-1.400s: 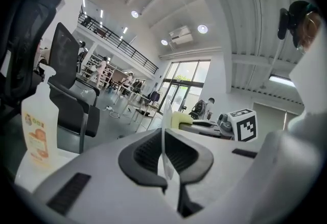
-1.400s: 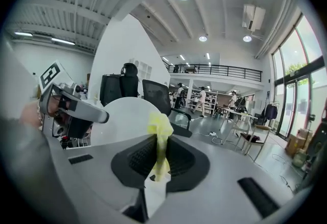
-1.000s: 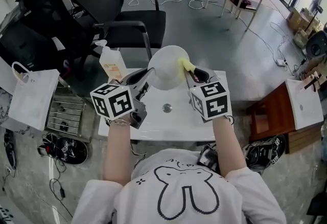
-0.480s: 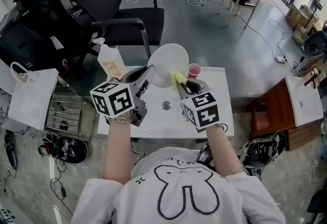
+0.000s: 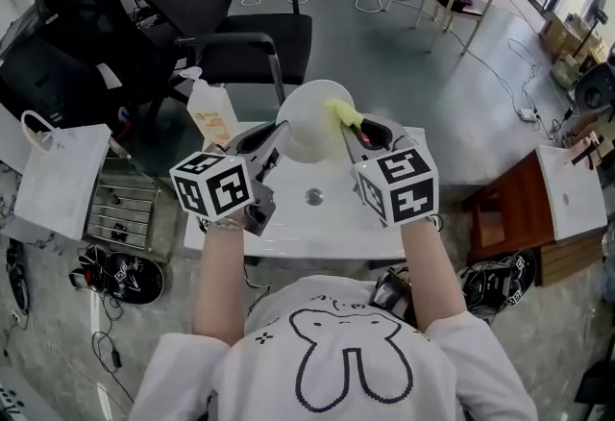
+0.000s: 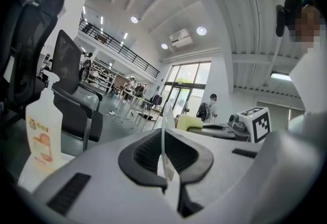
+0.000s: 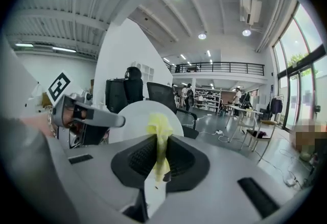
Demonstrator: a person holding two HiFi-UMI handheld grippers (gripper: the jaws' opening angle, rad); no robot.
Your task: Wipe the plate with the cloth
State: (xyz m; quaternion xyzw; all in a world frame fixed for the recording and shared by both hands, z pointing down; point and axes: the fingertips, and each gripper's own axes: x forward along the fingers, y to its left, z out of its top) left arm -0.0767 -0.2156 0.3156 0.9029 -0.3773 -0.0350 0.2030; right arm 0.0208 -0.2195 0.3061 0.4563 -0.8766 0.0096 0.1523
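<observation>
A white plate stands on edge above the table, and my left gripper is shut on its left rim. In the left gripper view the plate shows edge-on between the jaws. My right gripper is shut on a yellow cloth, which lies against the plate's upper right face. In the right gripper view the cloth hangs pinched between the jaws in front of the plate, with the left gripper at the left.
A white table with a round drain lies below both grippers. A pump bottle stands at its far left corner. Black office chairs stand behind it. A white bag hangs at the left, and a brown stool is at the right.
The right gripper swept the cloth down and left over the plate, then back up to its upper right. A pink cup seen half a second ago is now hidden. The left gripper kept still.
</observation>
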